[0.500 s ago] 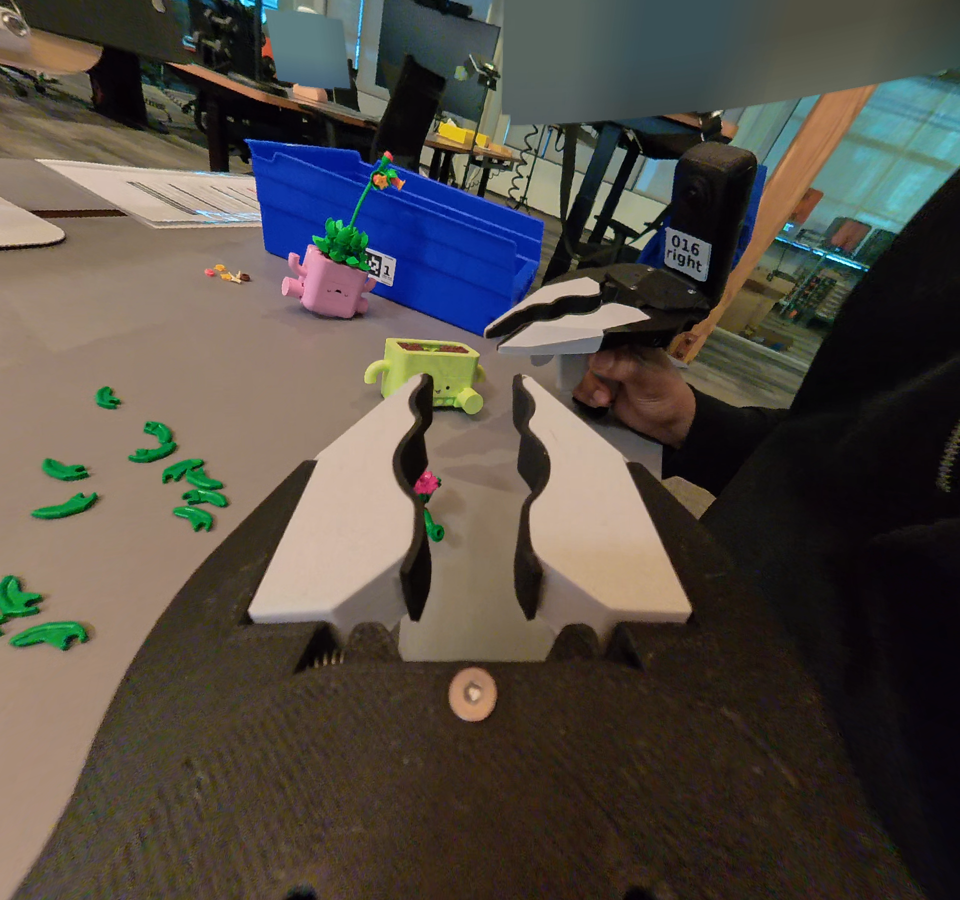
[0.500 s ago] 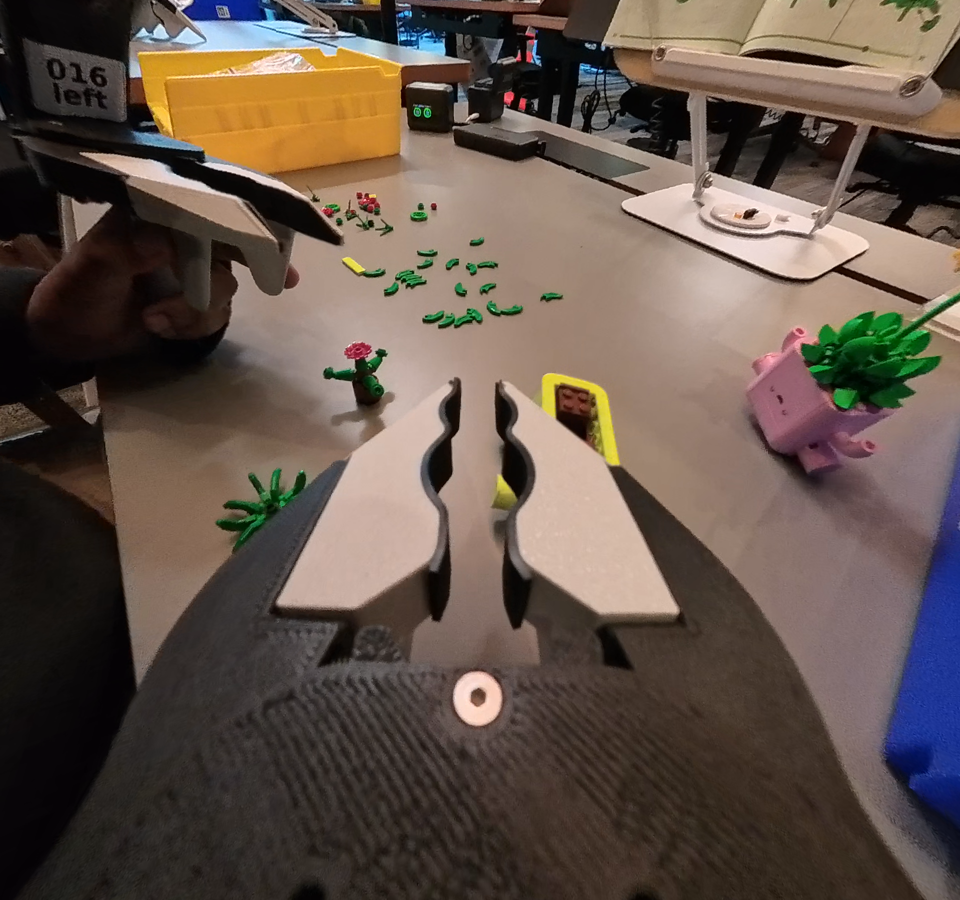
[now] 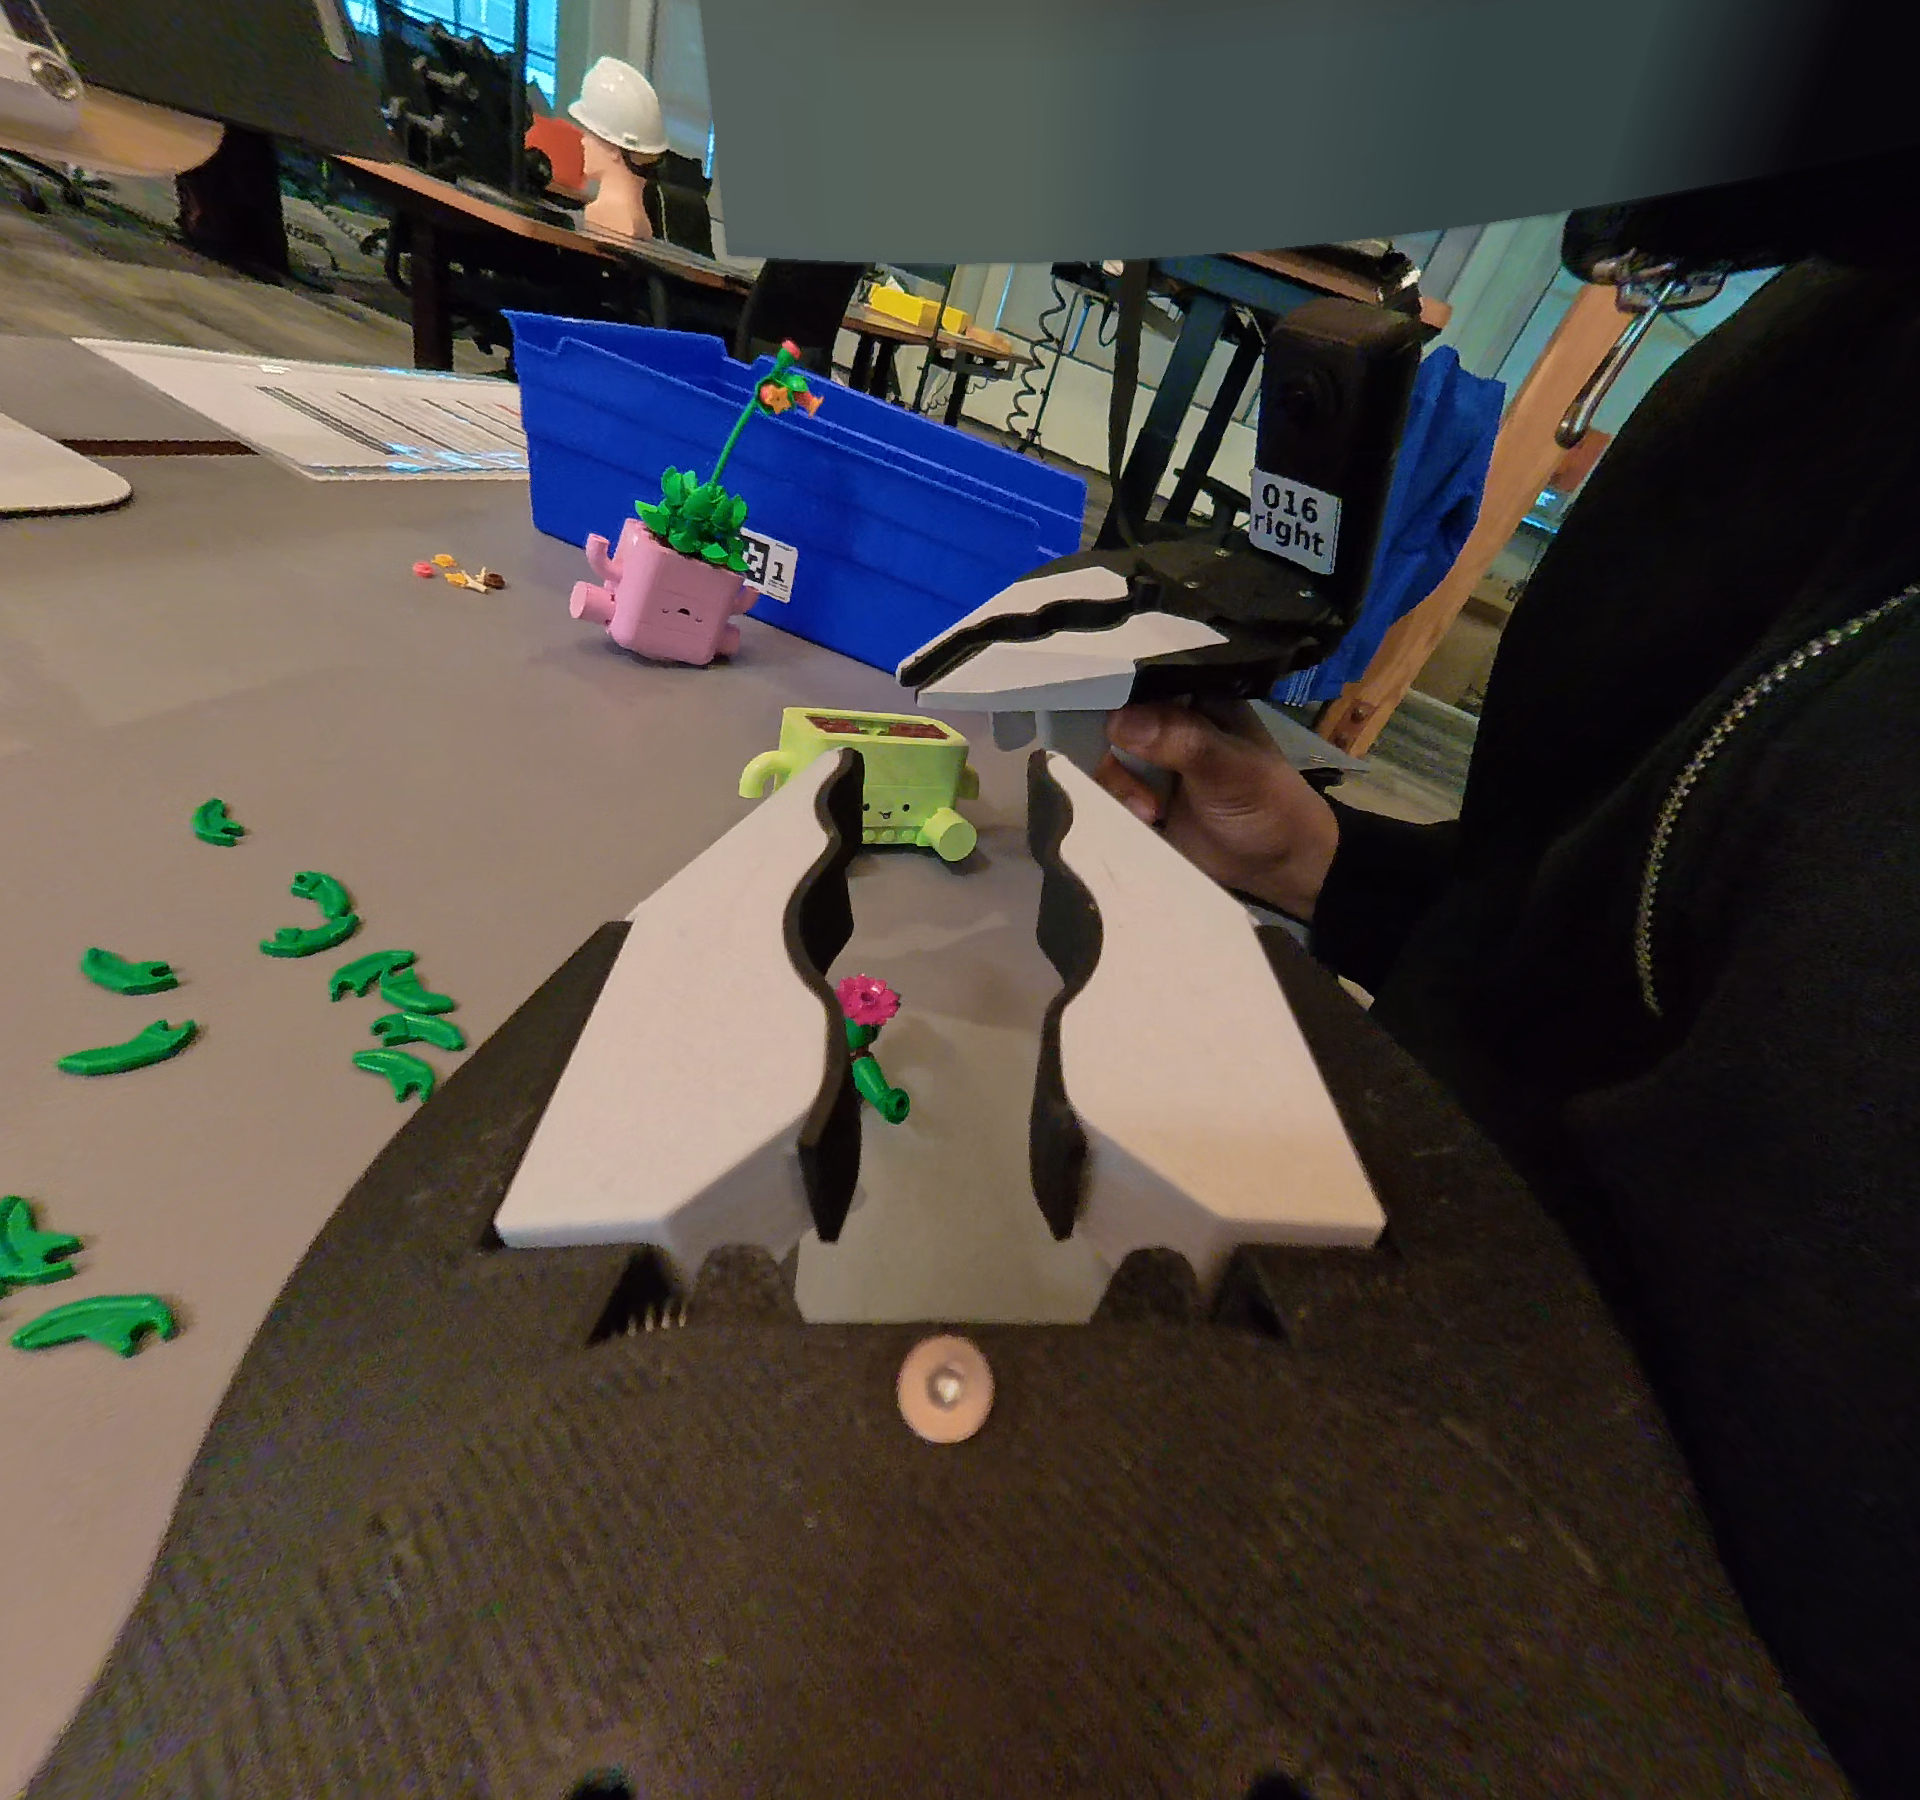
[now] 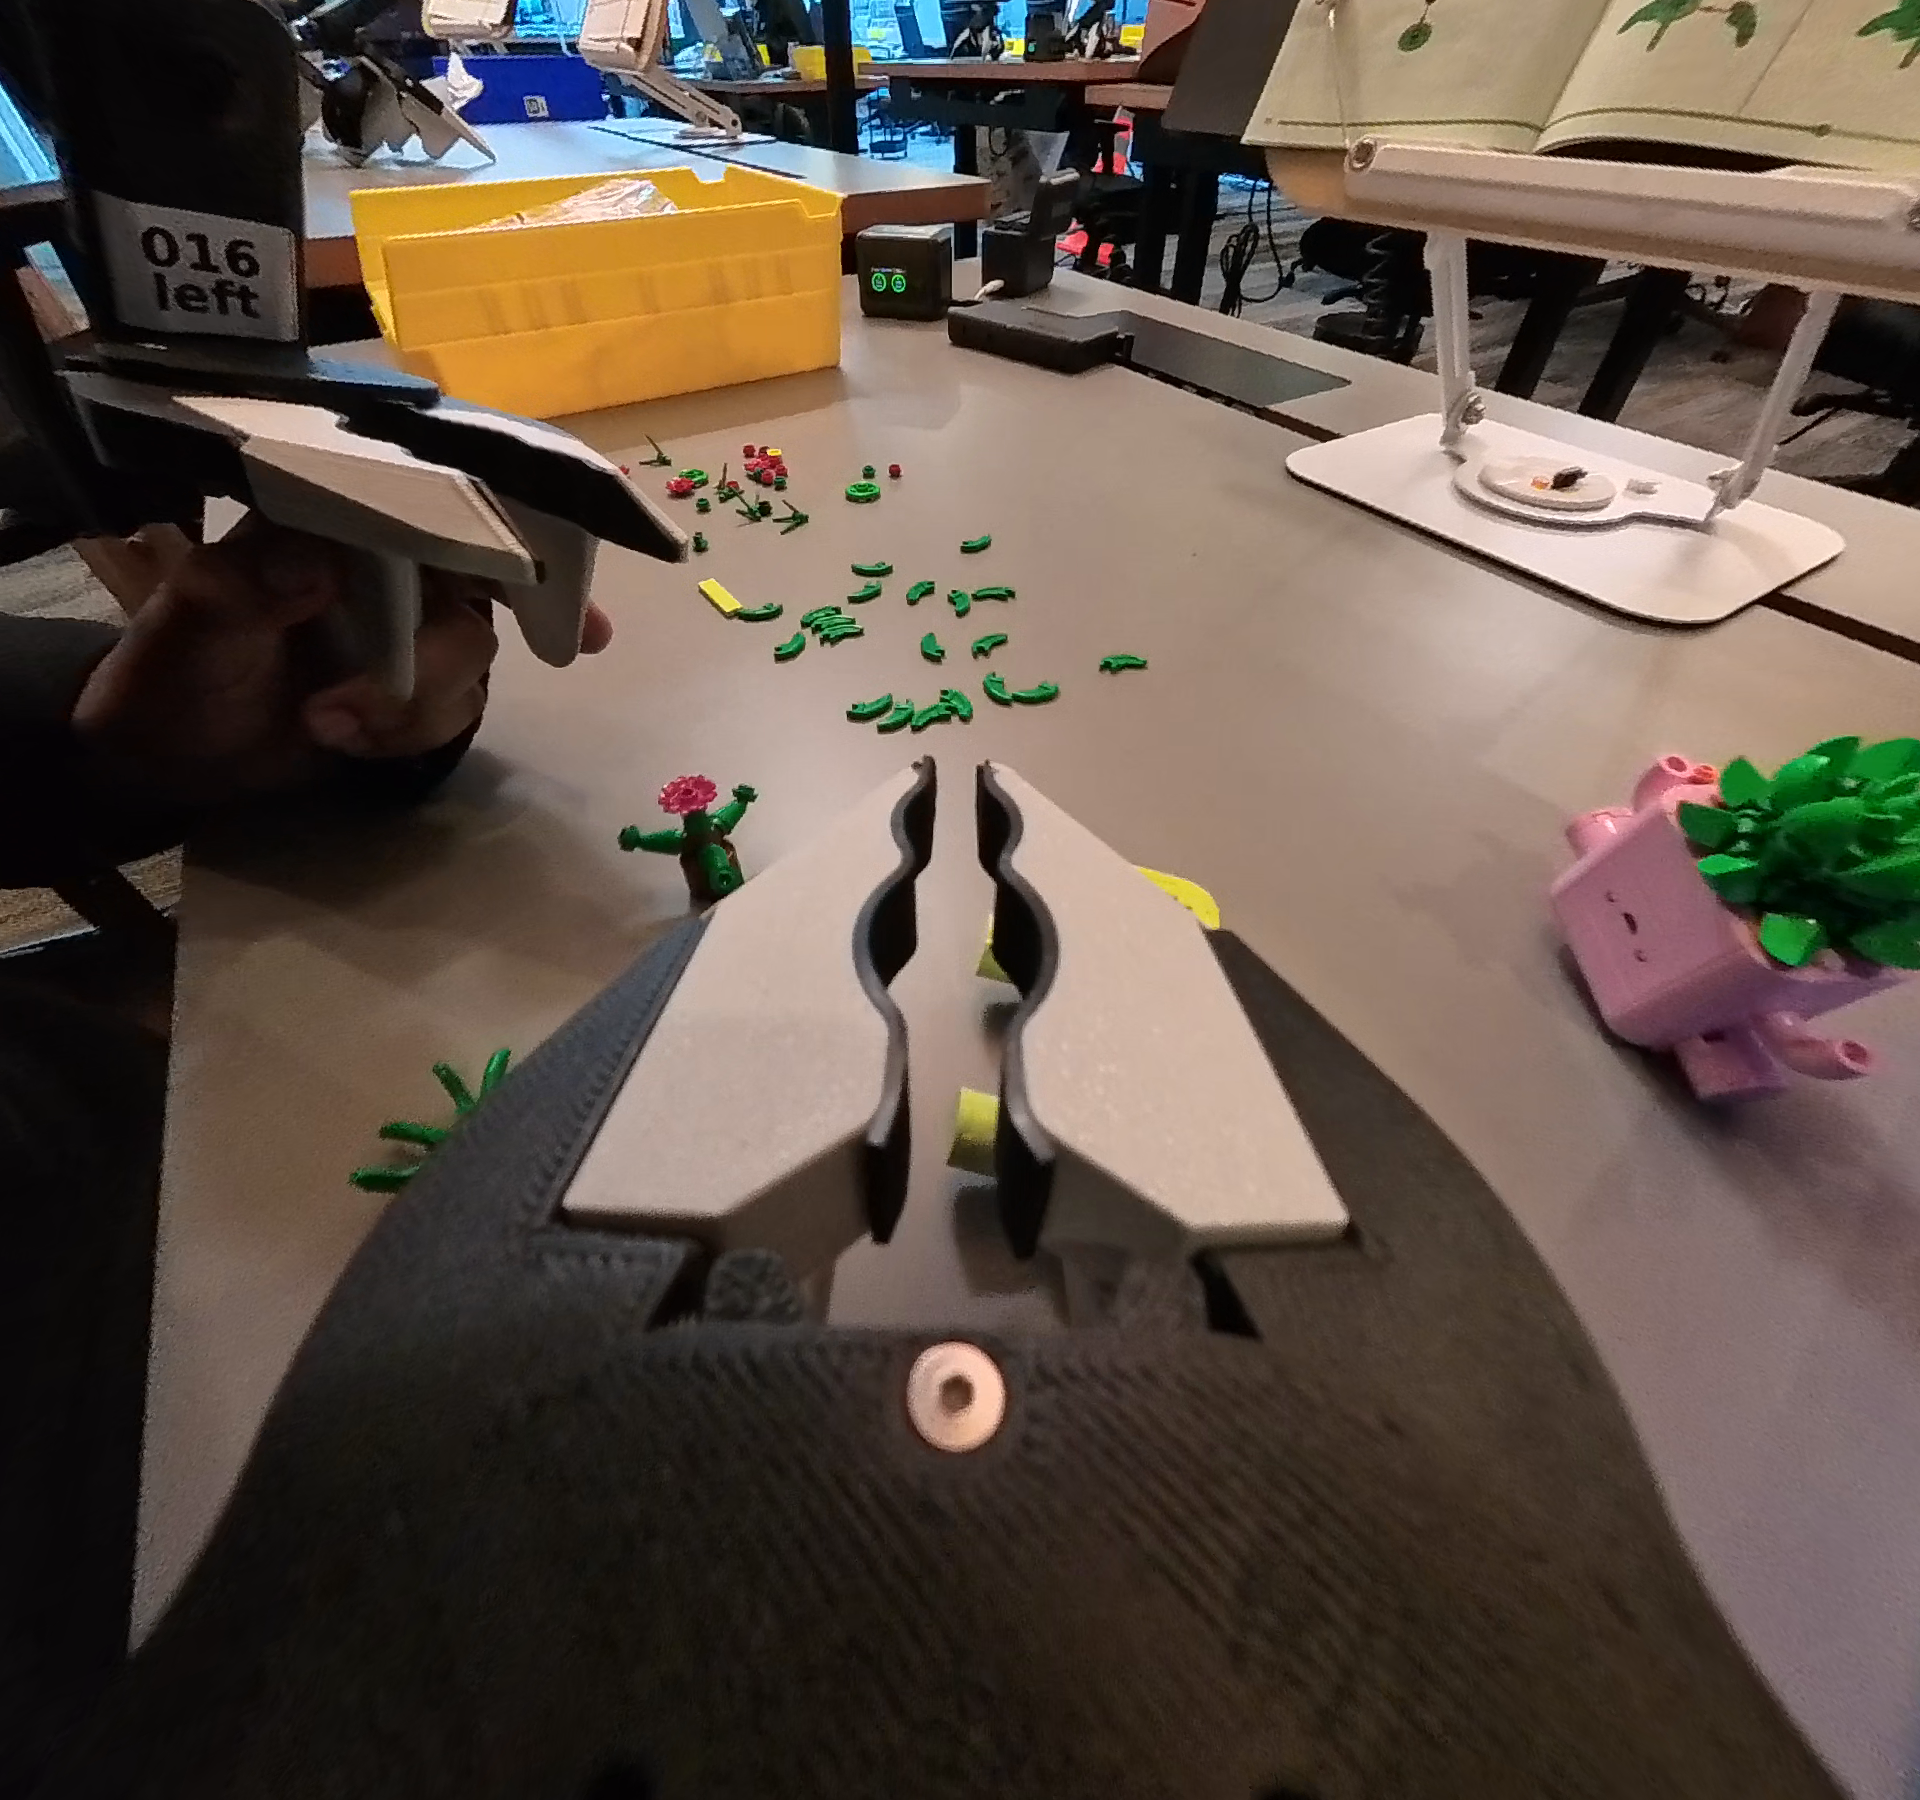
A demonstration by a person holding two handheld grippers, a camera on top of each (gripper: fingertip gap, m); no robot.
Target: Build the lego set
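Left hand-held gripper [image 3: 945, 794] parted above cactus [image 3: 868, 1033].

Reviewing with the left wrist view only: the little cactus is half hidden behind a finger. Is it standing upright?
Observer: Yes. The right wrist view shows the cactus upright on the table, with nothing touching it.
Operator: Anything near it that I can't see?
Observer: A spiky green plant piece lies on the table, closer to the camera than the cactus.
Operator: What's beyond the loose leaves?
Observer: A yellow bin, farther back.
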